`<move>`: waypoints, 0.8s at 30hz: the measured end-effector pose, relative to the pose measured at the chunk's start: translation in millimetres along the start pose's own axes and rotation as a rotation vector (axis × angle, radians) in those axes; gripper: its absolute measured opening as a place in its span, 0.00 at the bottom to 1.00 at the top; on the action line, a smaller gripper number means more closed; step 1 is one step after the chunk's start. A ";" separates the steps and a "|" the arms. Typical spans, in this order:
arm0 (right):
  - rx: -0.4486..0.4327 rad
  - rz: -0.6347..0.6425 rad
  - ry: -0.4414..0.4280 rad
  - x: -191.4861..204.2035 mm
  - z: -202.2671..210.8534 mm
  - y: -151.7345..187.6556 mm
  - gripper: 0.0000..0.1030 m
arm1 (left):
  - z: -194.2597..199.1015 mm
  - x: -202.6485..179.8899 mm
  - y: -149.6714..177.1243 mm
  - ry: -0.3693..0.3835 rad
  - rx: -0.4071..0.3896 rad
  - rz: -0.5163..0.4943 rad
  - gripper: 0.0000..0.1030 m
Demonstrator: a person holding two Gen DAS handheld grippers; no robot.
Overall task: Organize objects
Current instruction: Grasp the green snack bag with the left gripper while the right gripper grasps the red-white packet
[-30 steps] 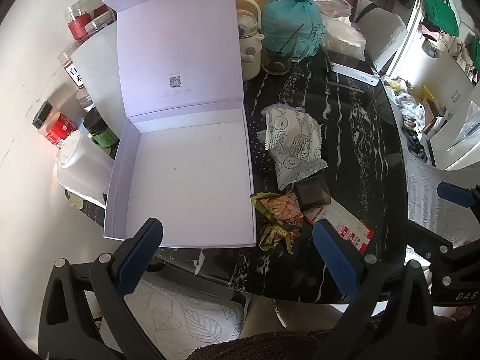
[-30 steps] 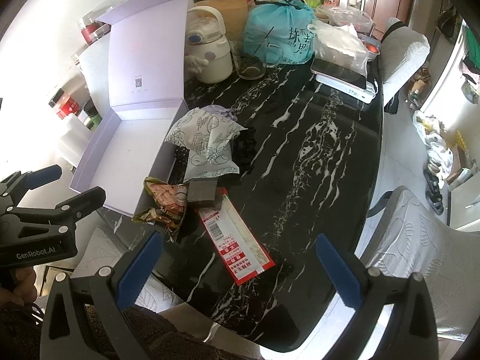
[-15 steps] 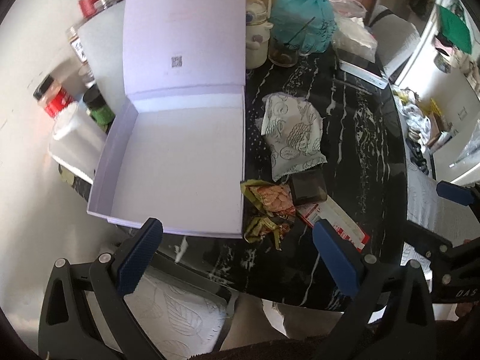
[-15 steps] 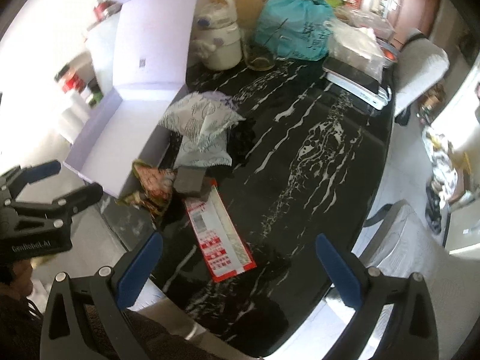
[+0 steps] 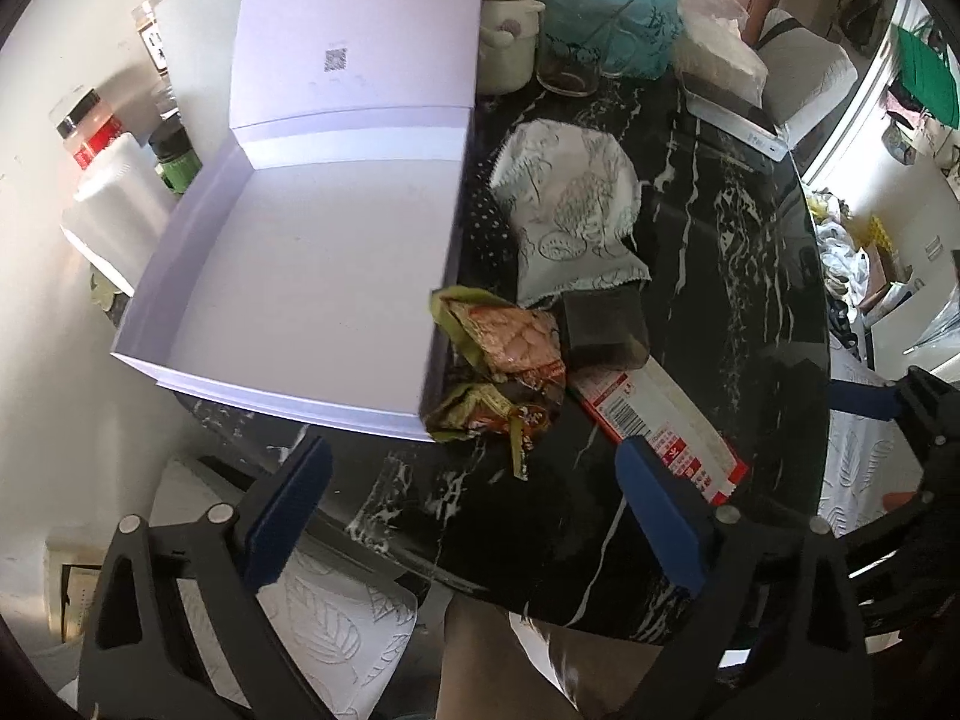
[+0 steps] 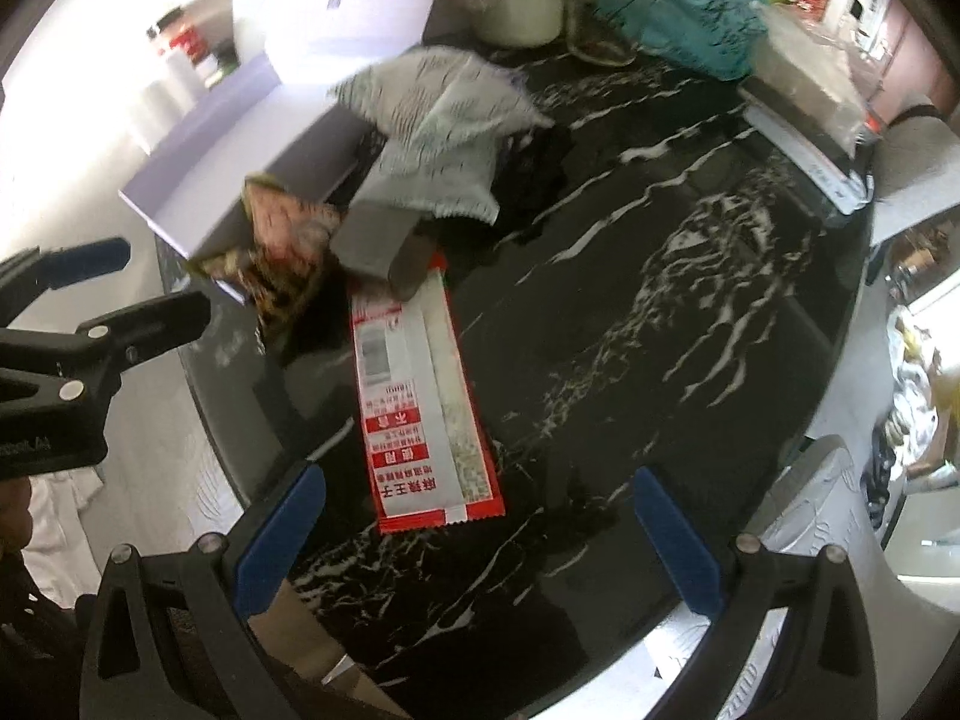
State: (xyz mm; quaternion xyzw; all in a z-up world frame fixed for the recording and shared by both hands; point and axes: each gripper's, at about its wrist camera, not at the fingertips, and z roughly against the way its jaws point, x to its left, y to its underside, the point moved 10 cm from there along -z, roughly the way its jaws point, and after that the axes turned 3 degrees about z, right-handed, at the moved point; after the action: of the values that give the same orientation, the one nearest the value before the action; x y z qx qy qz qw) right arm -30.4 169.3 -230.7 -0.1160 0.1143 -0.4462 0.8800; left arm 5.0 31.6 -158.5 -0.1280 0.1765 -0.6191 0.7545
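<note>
An open lilac box [image 5: 312,276] with its lid up lies on the black marble table [image 5: 720,276]. Beside its right wall lie crumpled snack wrappers [image 5: 504,360], a dark block [image 5: 600,324], a red-and-white packet [image 5: 666,426] and a patterned cloth pouch [image 5: 570,210]. My left gripper [image 5: 474,516] hangs over the table's near edge below the wrappers, its jaws closing with nothing between them. My right gripper [image 6: 480,534] stands open just above the near end of the red-and-white packet [image 6: 420,396], nothing between its fingers. The left gripper [image 6: 102,282] also shows at the right wrist view's left edge.
At the table's far end stand a cream pot [image 5: 510,18], a glass mug [image 5: 564,66], a teal bag [image 5: 612,6] and a flat white device [image 5: 732,114]. Jars [image 5: 90,126] sit left of the box. Chairs with leaf-print covers [image 5: 336,618] stand by the near edge.
Both grippers have come down closer to the table; the wrappers and packet now look larger. The right wrist view has rolled and is blurred. The left jaws stand a little narrower.
</note>
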 end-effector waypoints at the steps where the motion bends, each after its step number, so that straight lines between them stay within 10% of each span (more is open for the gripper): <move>1: -0.003 0.008 0.008 0.0 -5.0 0.9 0.99 | -3.9 -2.8 2.6 0.006 0.004 -0.005 0.87; 21: -0.105 0.171 0.022 20.3 -53.5 -6.6 0.91 | -48.8 -15.1 3.3 0.032 -0.142 0.054 0.84; 24: -0.129 0.185 0.019 24.4 -50.4 -9.0 0.75 | -55.1 -15.7 6.4 0.023 -0.133 0.042 0.81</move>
State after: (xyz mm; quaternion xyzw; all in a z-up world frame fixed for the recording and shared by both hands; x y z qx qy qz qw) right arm -38.5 139.1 -278.1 -0.1573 0.1612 -0.3560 0.9069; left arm -15.4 49.7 -209.3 -0.1672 0.2286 -0.5913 0.7551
